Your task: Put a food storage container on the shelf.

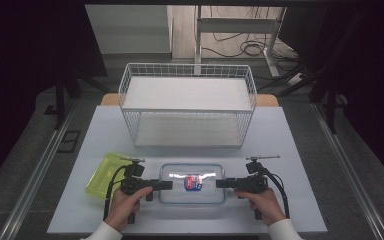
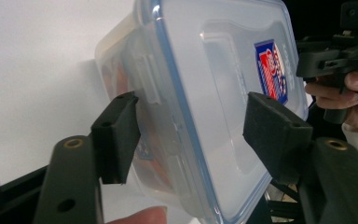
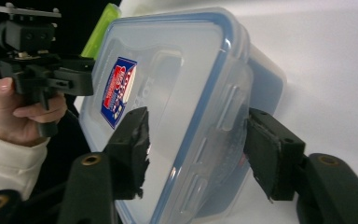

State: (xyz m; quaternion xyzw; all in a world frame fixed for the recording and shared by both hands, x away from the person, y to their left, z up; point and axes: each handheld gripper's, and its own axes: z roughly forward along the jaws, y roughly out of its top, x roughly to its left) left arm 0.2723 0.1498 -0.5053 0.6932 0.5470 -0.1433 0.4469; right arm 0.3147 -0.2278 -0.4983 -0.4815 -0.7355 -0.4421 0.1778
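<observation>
From the high view, a clear plastic container (image 1: pixel 192 183) with a blue-rimmed lid and a red and blue label (image 1: pixel 193 182) lies flat near the front edge of a pale bench (image 1: pixel 280 145). The left gripper (image 1: pixel 167 184), held in a person's left hand (image 1: pixel 126 204), meets the container's left end, and the right gripper (image 1: pixel 220 183), held in the right hand (image 1: pixel 265 202), meets its right end. A yellow-green tray (image 1: pixel 102 174) lies just left of the container, partly behind the left gripper. A white wire basket rack (image 1: pixel 187 104) with two levels stands farther back on the bench, well apart from the container. In the left gripper view, the container (image 2: pixel 205 107) sits between the two black jaws, one at the side wall by a lid clasp and the other over the lid; the jaws stand partly apart, and I cannot tell whether the pads press on it. The right gripper (image 2: pixel 307 60) and the fingers holding it show at the far end. In the right gripper view, the container (image 3: pixel 177 102) again sits between the jaws, one over the lid beside the label (image 3: pixel 116 91) and the other at the side wall; they appear close against it, though firm contact cannot be told. The left gripper (image 3: pixel 86 77) shows beyond, with the tray (image 3: pixel 100 30) behind it.
</observation>
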